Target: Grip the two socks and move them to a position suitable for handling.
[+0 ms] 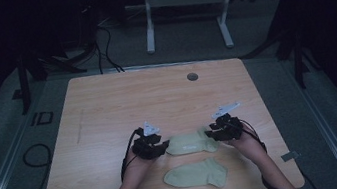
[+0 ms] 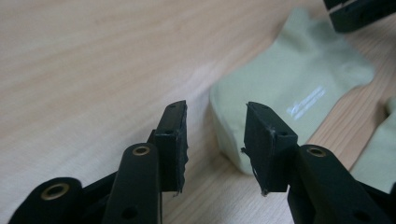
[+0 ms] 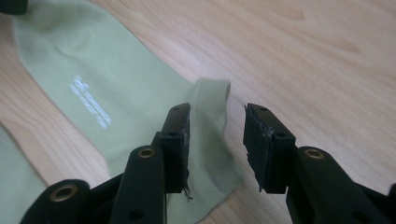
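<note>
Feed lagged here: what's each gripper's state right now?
Left gripper: open, holding nothing, at one end of the printed sock.
Right gripper: open, holding nothing, over its other end.

We see two pale green socks flat on the table. The far sock (image 1: 191, 142) lies stretched across, small white print on its side, one end just curled up. The near sock (image 1: 197, 174) lies just beside it, bent at the heel, apart from it.

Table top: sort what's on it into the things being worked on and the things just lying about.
In hand:
- far sock, printed mark up
- left gripper at one end, fingers apart
- right gripper at the other end, fingers apart

Lying about:
- near sock
- round cable hole in the table
</note>
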Action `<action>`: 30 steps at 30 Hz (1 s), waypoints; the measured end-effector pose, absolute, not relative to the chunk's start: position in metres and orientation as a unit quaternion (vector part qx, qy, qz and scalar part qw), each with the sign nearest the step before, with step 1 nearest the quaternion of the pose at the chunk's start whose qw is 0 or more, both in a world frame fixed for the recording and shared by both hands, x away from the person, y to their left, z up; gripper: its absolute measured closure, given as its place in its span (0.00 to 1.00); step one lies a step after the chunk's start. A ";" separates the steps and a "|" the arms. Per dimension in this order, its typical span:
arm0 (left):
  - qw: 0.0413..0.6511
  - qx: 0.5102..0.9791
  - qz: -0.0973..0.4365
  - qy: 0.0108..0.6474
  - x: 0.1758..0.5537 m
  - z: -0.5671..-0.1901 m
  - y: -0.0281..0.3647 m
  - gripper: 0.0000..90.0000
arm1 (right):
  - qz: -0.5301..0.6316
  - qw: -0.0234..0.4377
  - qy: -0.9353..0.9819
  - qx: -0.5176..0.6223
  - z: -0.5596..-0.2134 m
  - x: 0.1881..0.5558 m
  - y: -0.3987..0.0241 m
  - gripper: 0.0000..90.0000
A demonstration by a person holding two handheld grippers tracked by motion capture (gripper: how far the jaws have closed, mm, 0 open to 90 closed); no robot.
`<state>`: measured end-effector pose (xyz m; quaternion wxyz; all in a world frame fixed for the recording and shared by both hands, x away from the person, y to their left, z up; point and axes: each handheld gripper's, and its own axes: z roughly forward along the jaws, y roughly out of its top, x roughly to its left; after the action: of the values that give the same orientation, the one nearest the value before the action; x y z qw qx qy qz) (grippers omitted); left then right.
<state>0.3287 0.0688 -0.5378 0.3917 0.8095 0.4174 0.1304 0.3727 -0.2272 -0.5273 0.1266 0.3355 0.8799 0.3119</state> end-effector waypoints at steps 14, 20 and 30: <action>0.372 0.840 0.127 0.373 0.329 -0.541 0.043 0.99 | 0.299 0.121 0.893 0.312 -0.539 0.360 -0.211 0.76; 0.355 0.839 0.119 0.395 0.336 -0.557 0.052 0.99 | 0.285 0.125 0.896 0.317 -0.547 0.359 -0.217 0.76; 0.357 0.836 0.111 0.402 0.332 -0.561 0.056 0.99 | 0.302 0.112 0.889 0.325 -0.549 0.371 -0.222 0.74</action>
<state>0.3325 0.0564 -0.5614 0.3567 0.8361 0.4017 0.1108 0.3707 -0.2224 -0.5492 0.1118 0.3248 0.8894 0.3016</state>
